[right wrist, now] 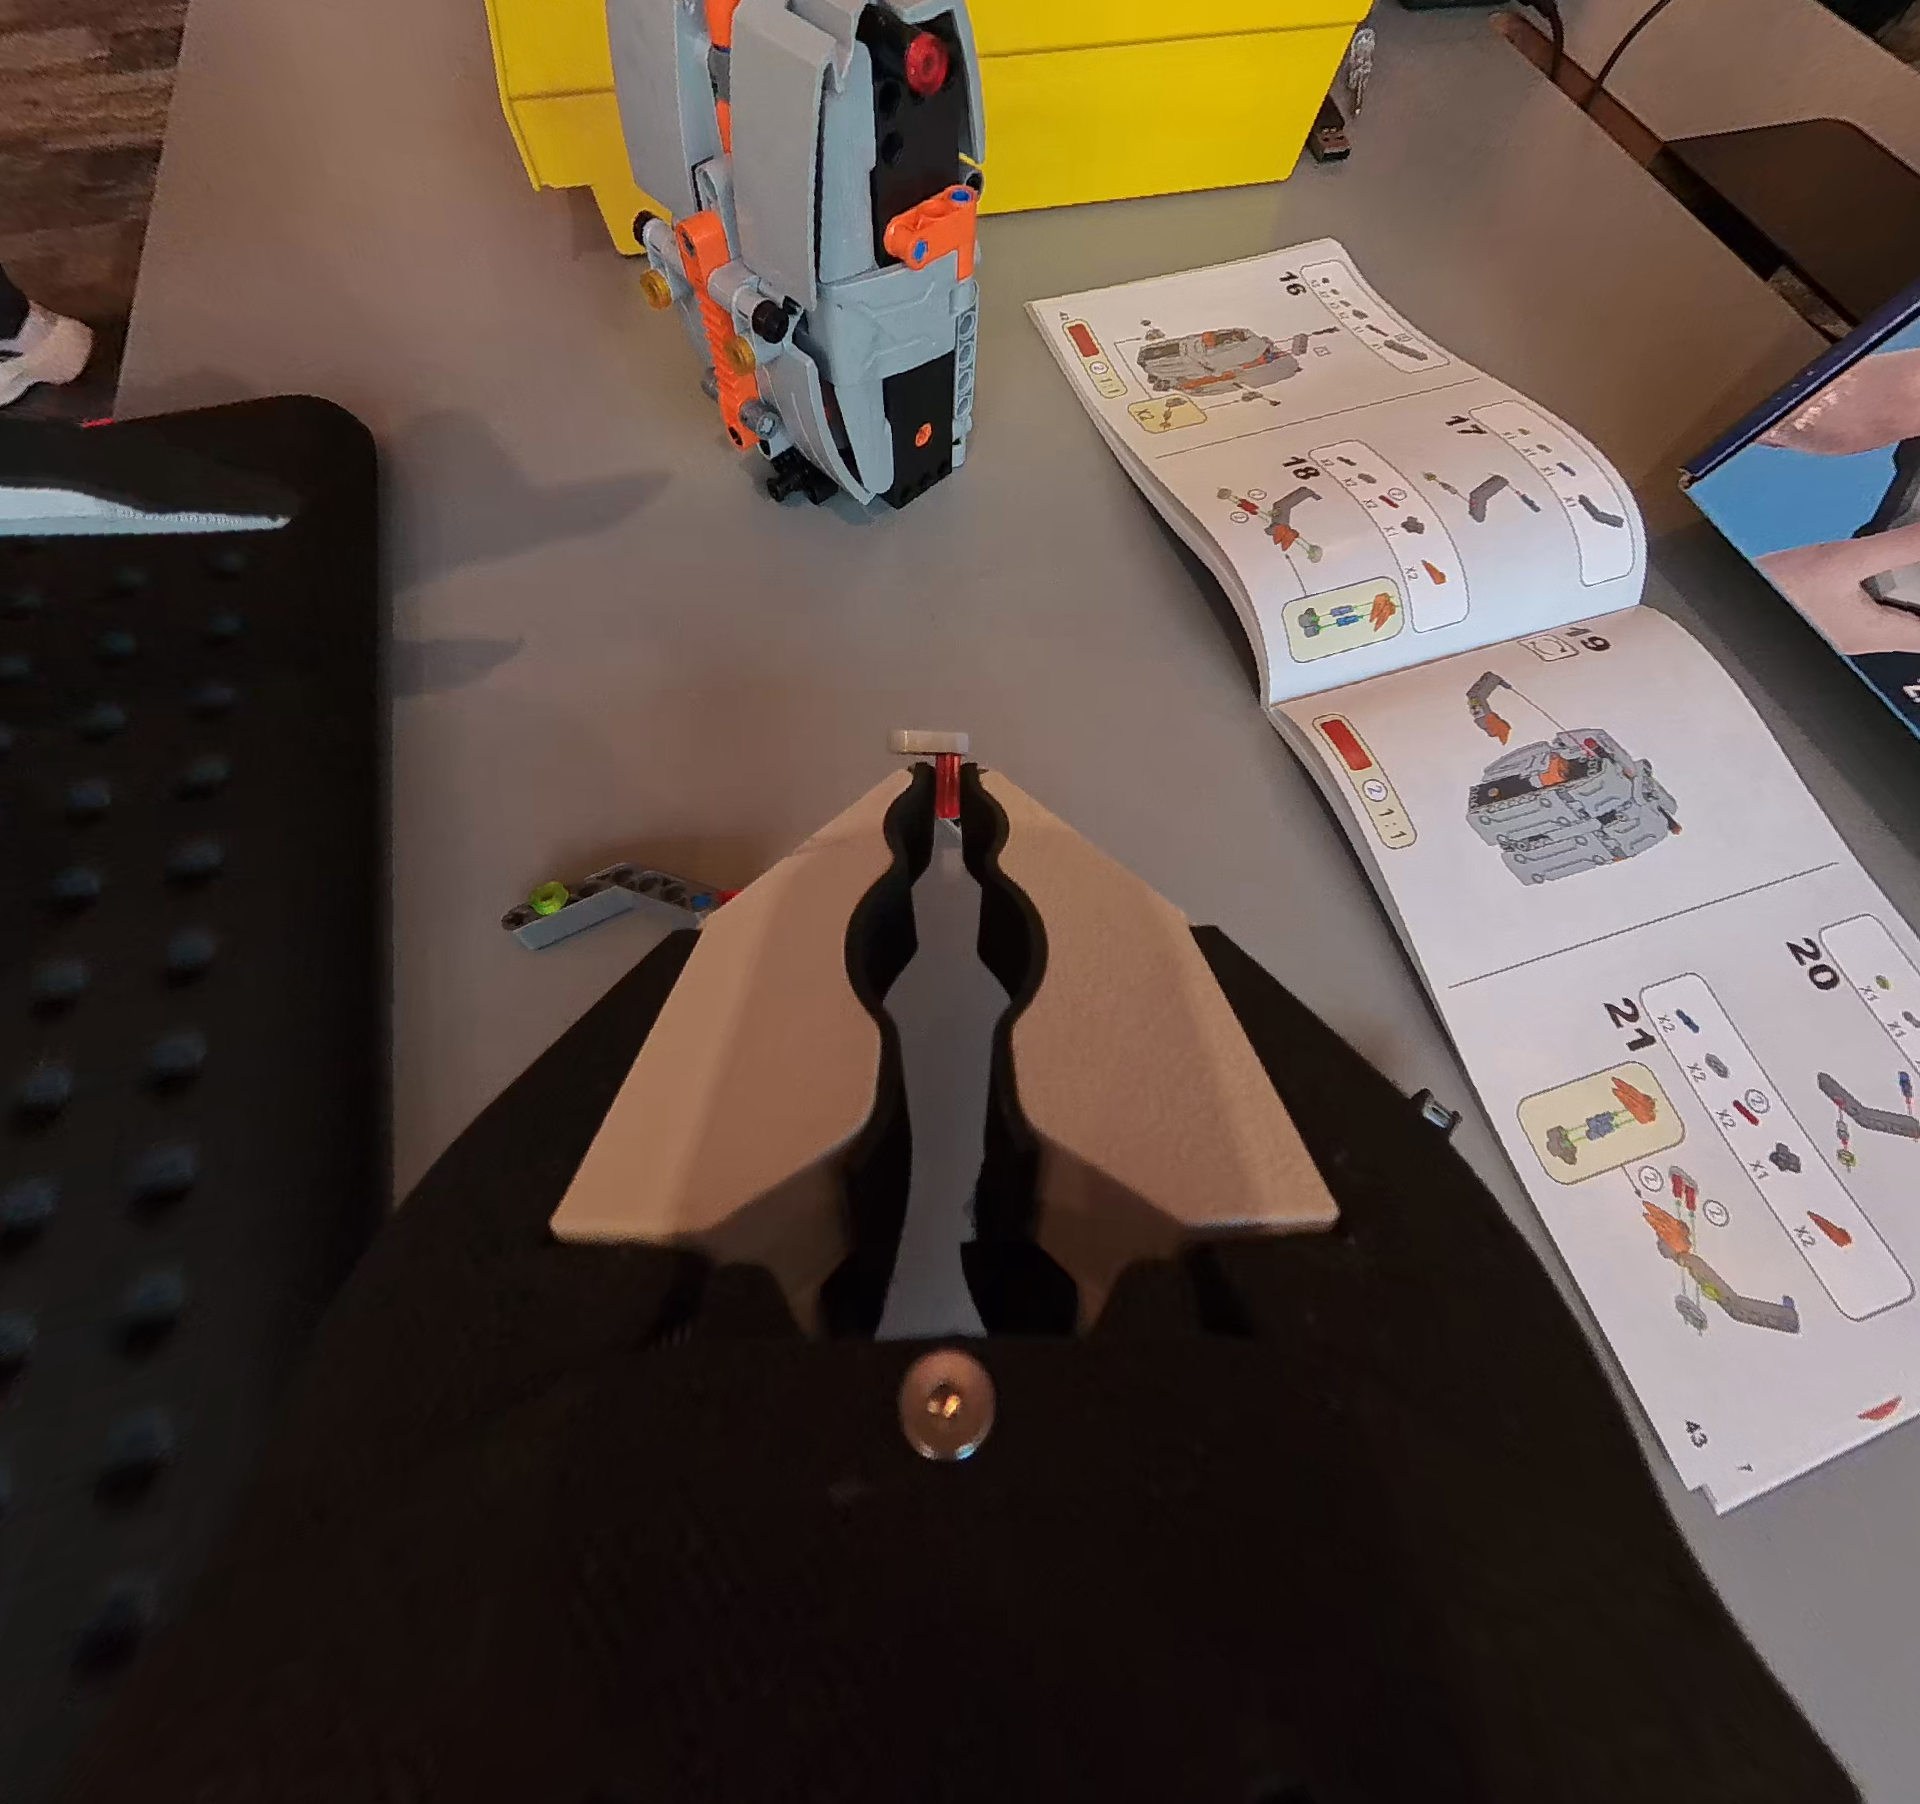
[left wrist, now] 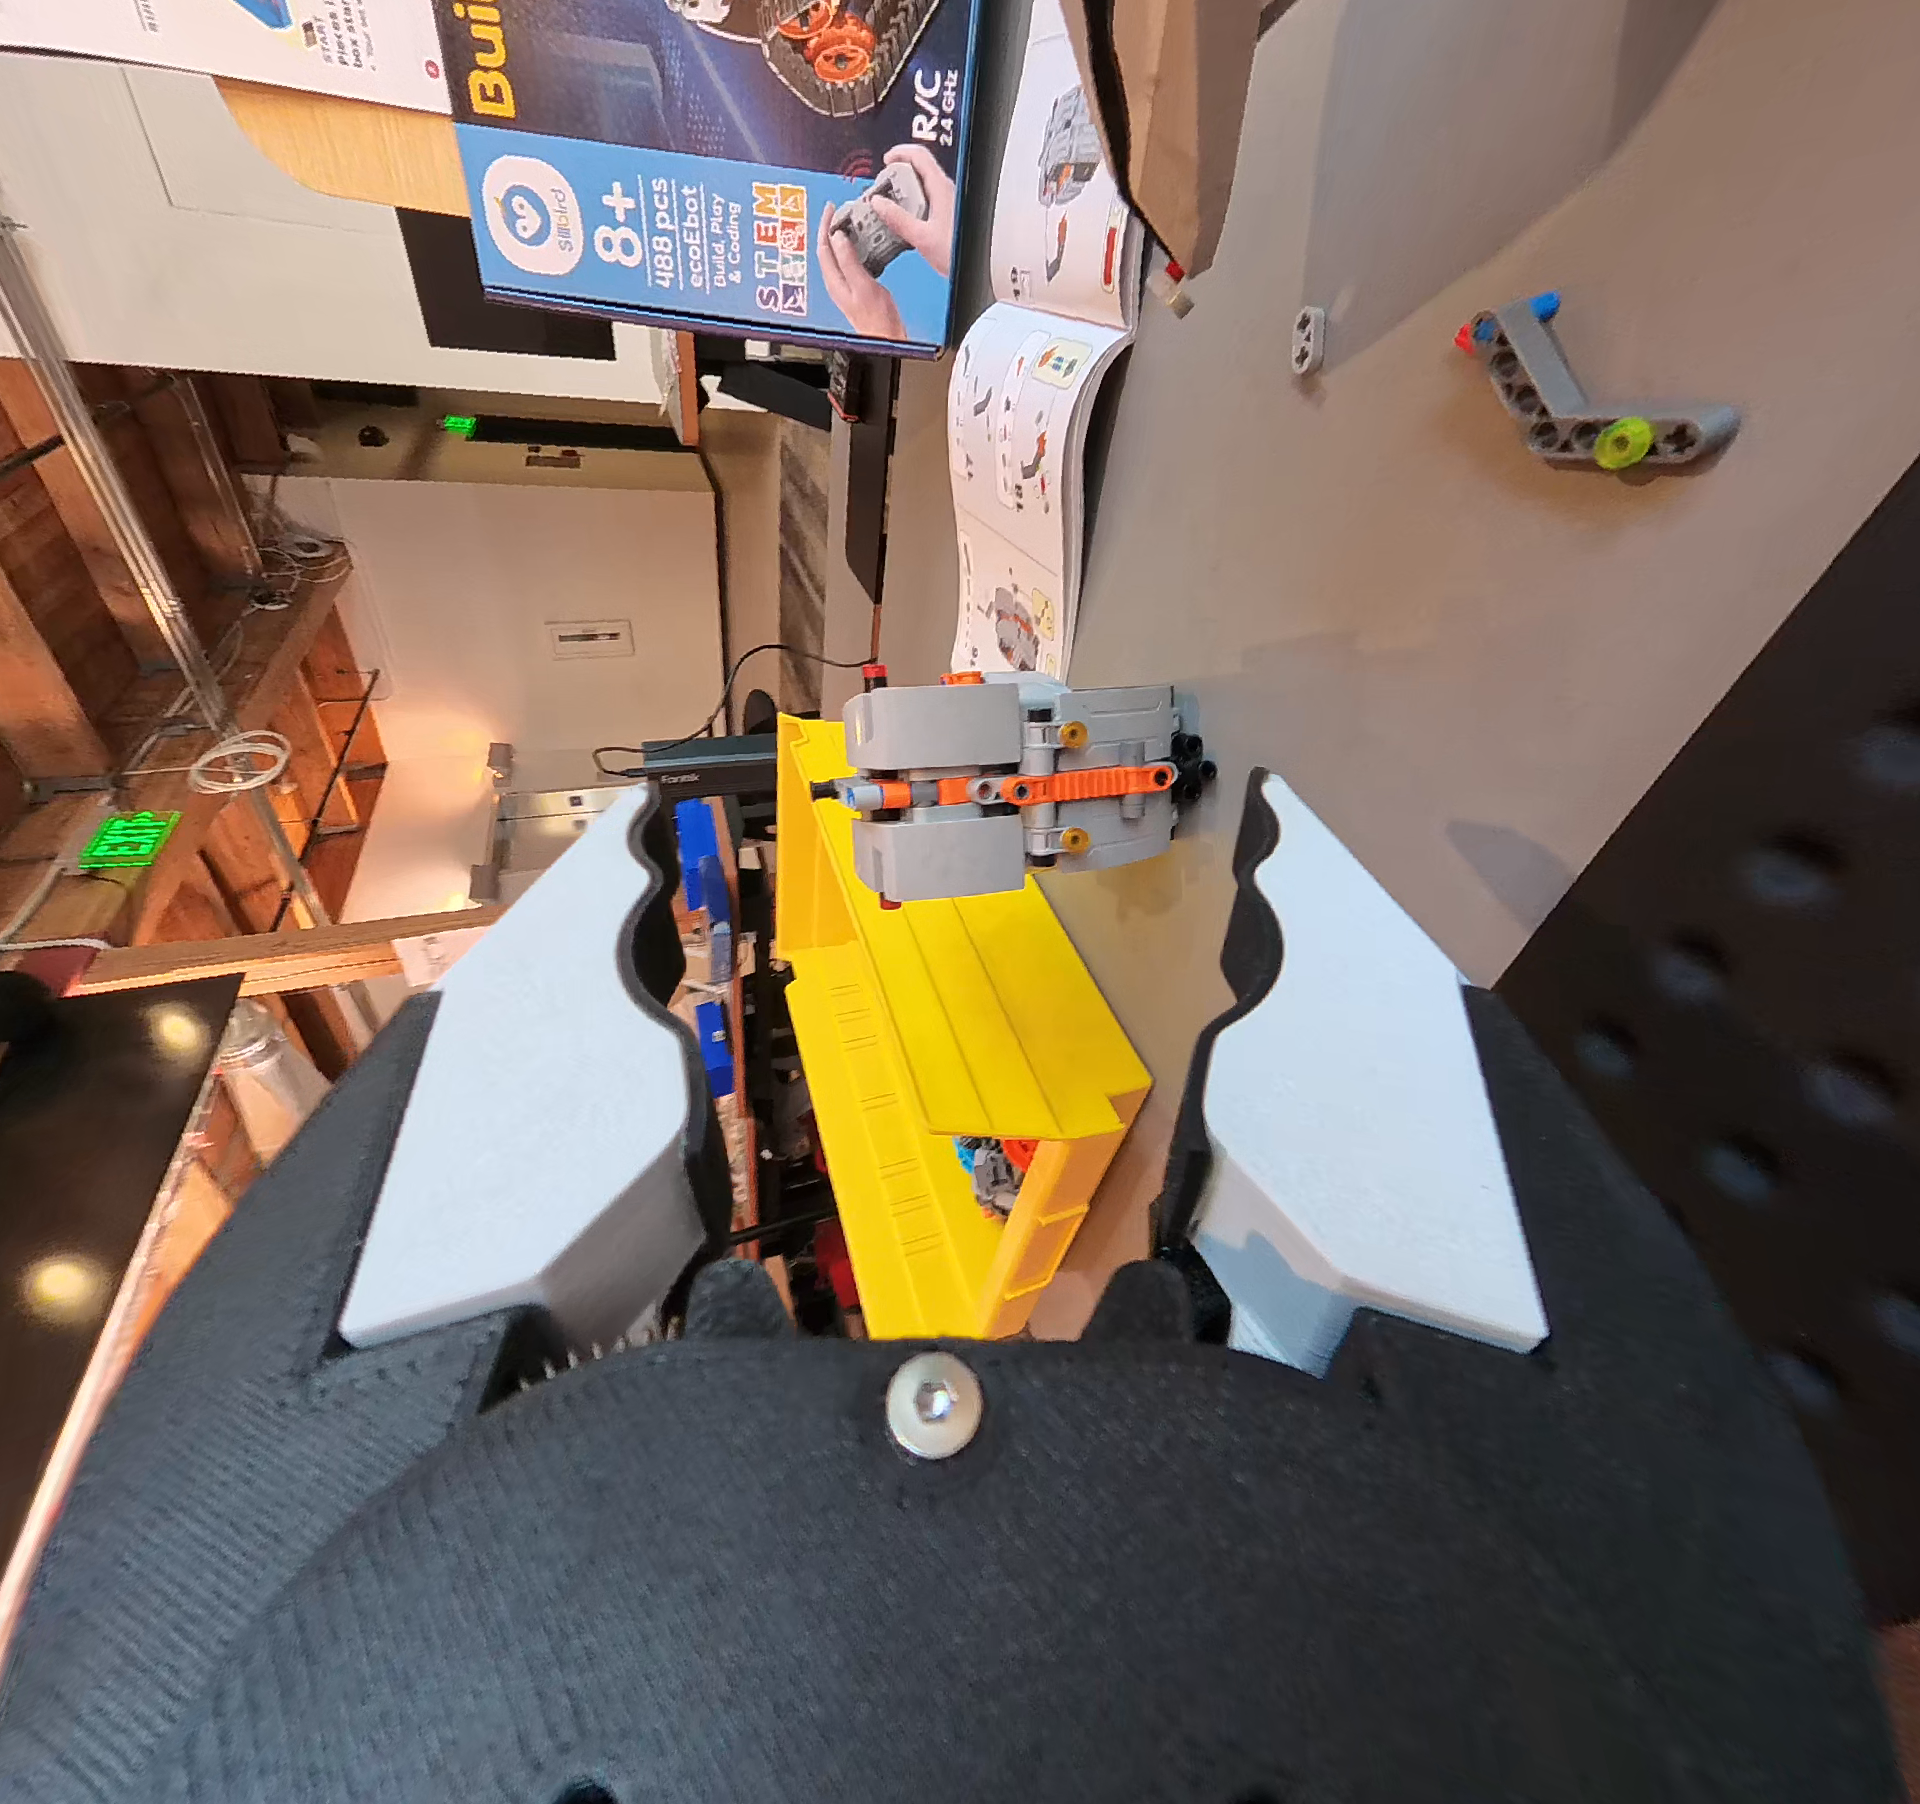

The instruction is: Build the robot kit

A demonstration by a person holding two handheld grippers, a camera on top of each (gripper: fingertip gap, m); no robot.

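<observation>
My right gripper (right wrist: 940,780) is shut on a short red axle (right wrist: 948,790) with a small light-grey piece (right wrist: 928,742) on its far end, held just above the grey table (right wrist: 644,611). It also shows in the left wrist view (left wrist: 1169,227) with the axle (left wrist: 1174,279). A bent grey beam with a green bush (right wrist: 613,907) lies left of its fingers. My left gripper (left wrist: 956,788) is open and empty, turned on its side, its fingers either side of a grey and orange brick model (left wrist: 1018,788) that stands a little beyond them. The model (right wrist: 821,227) stands upright in front of a yellow bin (right wrist: 1143,40).
An open instruction booklet (right wrist: 1455,767) lies on the right of the table, with a blue toy box (right wrist: 1818,507) beyond it. A small grey connector (left wrist: 1309,338) lies near the bent beam (left wrist: 1579,404). The left gripper's black body (right wrist: 156,819) fills the left side. Tip to tip, the grippers are about 15 centimetres apart.
</observation>
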